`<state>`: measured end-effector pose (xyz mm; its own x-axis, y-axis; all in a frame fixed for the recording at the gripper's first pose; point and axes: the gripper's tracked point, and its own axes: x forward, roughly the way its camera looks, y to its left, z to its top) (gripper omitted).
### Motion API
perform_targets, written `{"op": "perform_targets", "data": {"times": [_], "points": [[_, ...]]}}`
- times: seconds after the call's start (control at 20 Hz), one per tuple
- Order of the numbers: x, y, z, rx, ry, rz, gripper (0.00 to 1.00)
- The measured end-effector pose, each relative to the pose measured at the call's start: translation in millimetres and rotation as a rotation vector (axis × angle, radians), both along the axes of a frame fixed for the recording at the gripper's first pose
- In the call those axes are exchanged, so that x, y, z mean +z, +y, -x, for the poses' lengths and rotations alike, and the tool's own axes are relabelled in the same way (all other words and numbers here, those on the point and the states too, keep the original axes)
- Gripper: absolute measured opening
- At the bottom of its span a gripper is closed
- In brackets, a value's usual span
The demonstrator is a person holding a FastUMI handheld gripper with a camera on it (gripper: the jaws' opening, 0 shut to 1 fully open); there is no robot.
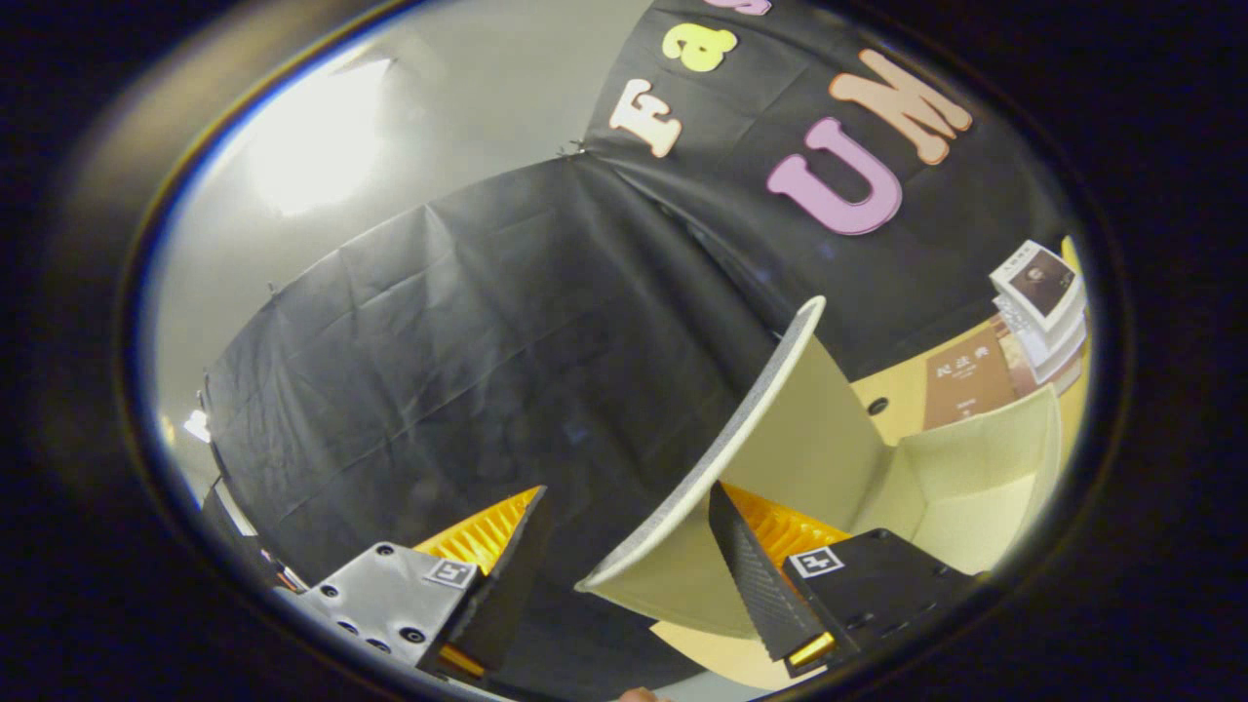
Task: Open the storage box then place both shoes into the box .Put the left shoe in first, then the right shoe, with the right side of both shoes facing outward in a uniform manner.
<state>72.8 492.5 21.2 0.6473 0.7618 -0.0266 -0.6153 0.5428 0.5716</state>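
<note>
The cream storage box [985, 468] stands just beyond my right finger, its inside open to view. Its lid [780, 429] is swung up and stands tilted, with the pale grey edge curving from high above the box down to a corner between my fingers. My gripper [626, 490] is open, its fingers wide apart. The lid's lower corner lies in the gap, close against the right finger [756, 575] and well clear of the left finger [507, 575]. Nothing is pressed between them.
The box rests on a light wooden table [902, 400]. A brown booklet [970, 385] lies behind the box and a stack of books [1043, 292] stands further right. The black cloth wall [507, 341] hangs behind and to the left.
</note>
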Motion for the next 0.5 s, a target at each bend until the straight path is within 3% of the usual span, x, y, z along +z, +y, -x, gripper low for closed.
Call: {"op": "perform_targets", "data": {"times": [0.25,0.5], "points": [[-17.4,-1.5,9.7,0.028,-0.022,0.079,1.00],[-34.3,-104.5,18.4,-0.118,-0.107,0.294,1.00]]}}
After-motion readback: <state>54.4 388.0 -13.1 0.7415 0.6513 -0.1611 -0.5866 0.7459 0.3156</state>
